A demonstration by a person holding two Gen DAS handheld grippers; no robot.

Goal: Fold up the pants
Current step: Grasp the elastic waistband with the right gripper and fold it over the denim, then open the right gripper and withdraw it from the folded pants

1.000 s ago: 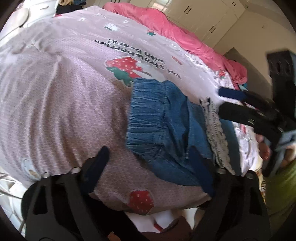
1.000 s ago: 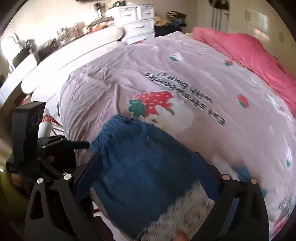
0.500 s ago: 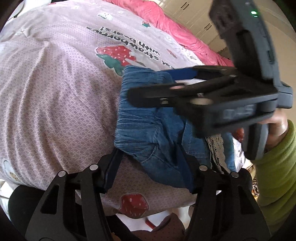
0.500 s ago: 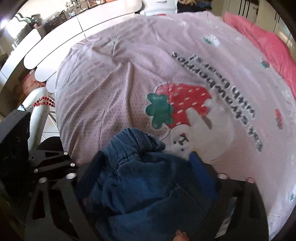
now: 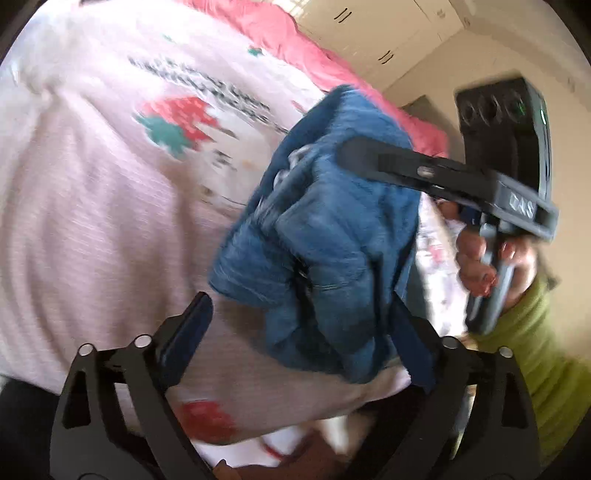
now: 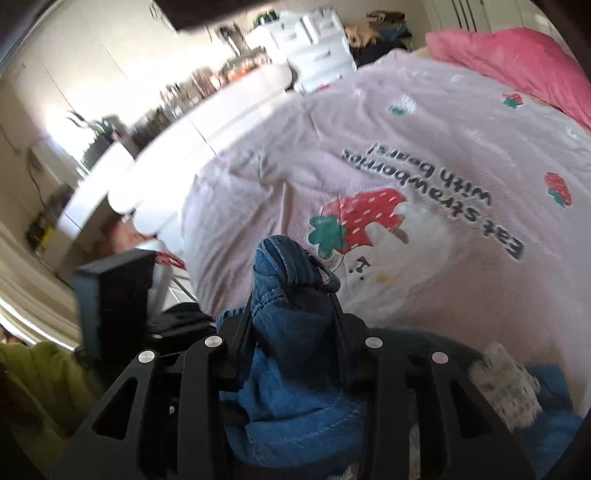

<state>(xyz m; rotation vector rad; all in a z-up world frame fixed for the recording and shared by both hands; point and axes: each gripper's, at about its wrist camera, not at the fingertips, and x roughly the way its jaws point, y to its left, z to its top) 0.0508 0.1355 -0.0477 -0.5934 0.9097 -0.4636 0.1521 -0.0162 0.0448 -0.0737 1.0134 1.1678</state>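
The blue denim pants are bunched and lifted off the pink strawberry-print bedcover. In the left wrist view my right gripper comes in from the right, shut on the top of the bundle. In the right wrist view its jaws are closed on a wad of denim. My left gripper is open below the hanging pants; its right finger touches the cloth and its left finger stands apart over the bedcover.
A pink blanket lies along the far side of the bed. White drawers and a cluttered white counter stand beyond the bed. A grey-patterned garment lies at the near right. Cupboards line the wall.
My right gripper closed on the pants and lifted them up off the bedcover. My left gripper opened wider and sits beneath the raised bundle.
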